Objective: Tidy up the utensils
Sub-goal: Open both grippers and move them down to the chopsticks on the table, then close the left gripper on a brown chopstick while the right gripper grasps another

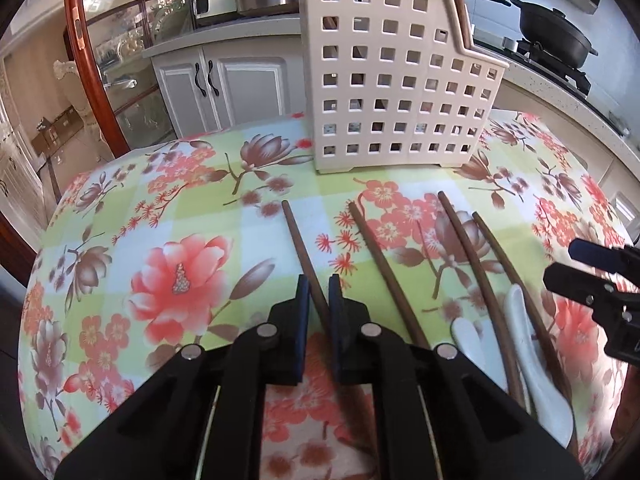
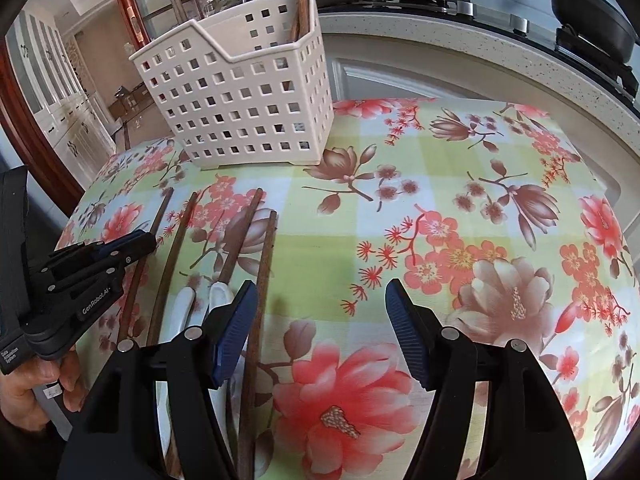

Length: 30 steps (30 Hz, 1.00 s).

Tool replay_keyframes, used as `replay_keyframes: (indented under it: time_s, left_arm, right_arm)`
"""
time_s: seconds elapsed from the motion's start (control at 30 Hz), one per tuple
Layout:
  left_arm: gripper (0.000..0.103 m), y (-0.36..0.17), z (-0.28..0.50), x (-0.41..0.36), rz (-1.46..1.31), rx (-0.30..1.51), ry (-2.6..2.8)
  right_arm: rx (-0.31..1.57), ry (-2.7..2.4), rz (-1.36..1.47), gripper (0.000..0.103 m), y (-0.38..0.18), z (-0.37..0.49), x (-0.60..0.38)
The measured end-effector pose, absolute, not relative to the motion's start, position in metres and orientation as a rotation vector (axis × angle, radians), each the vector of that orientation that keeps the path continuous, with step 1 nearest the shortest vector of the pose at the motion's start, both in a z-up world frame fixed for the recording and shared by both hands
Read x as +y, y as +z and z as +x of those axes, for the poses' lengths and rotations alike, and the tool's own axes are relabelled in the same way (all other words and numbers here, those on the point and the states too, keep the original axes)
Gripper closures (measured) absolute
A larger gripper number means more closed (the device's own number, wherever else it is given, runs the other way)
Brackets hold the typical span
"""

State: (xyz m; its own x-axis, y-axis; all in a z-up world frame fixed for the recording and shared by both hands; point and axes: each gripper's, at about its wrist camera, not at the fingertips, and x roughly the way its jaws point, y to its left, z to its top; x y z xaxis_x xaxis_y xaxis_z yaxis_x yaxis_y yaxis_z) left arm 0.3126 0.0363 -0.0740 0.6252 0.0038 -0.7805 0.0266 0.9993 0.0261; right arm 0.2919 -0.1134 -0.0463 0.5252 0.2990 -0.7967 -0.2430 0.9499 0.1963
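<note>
Several brown wooden chopsticks lie side by side on the floral tablecloth [image 1: 192, 208]. My left gripper [image 1: 319, 286] has its fingers nearly closed around the leftmost chopstick [image 1: 298, 236], low at the cloth. It also shows in the right wrist view [image 2: 134, 246]. Two white ceramic spoons [image 1: 528, 344] lie among the right-hand chopsticks [image 1: 468, 252]. The cream perforated utensil holder [image 1: 384, 76] stands at the table's far side, with chopsticks [image 2: 302, 4] upright inside. My right gripper [image 2: 320, 308] is open and empty, just right of the rightmost chopstick [image 2: 266, 264].
A kitchen counter [image 2: 480, 40] with a stove and black pans [image 1: 556, 32] runs behind the table. White cabinets [image 1: 224, 84] and a wood-framed glass door [image 1: 92, 64] stand at the left. The table edge curves down at the left and right.
</note>
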Motion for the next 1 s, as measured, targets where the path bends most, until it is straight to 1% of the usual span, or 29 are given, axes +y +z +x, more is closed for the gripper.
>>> replay_keyframes:
  time_s: [0.43,0.47,0.53,0.6,0.63,0.7,0.77,0.93,0.97,1.0]
  left_arm:
    - [0.093,-0.074,0.296,0.054,-0.013,0.896,-0.011]
    - [0.093,-0.075,0.295,0.055,-0.014,0.895,-0.012]
    - [0.093,-0.074,0.294,0.055,-0.012,0.895,-0.011]
    - [0.093,-0.074,0.292,0.056,-0.006,0.896,-0.01]
    - [0.093,-0.075,0.291,0.057,-0.006,0.897,-0.009]
    - [0.093,-0.074,0.288,0.06,-0.005,0.898,-0.007]
    - [0.093,-0.074,0.284,0.062,-0.001,0.9,-0.006]
    - [0.092,-0.073,0.276,0.066,-0.004,0.916,-0.001]
    - [0.086,-0.073,0.275,0.066,-0.008,0.921,0.001]
    - [0.078,-0.072,0.274,0.066,-0.013,0.93,0.0]
  right_arm:
    - [0.983,0.329,-0.008,0.04,-0.055,0.298,-0.094]
    - [0.981,0.323,-0.024,0.043,-0.055,0.298,-0.093]
    - [0.969,0.319,-0.059,0.056,-0.055,0.297,-0.089]
    - [0.957,0.306,-0.089,0.083,-0.054,0.295,-0.09]
    - [0.96,0.316,-0.086,0.089,-0.054,0.296,-0.092]
    - [0.967,0.347,-0.08,0.093,-0.054,0.296,-0.101]
    - [0.967,0.359,-0.104,0.094,-0.054,0.293,-0.106]
    - [0.992,0.349,-0.093,0.095,-0.054,0.29,-0.133]
    - [0.995,0.335,-0.092,0.095,-0.054,0.289,-0.136]
    - [0.998,0.325,-0.088,0.093,-0.054,0.289,-0.137]
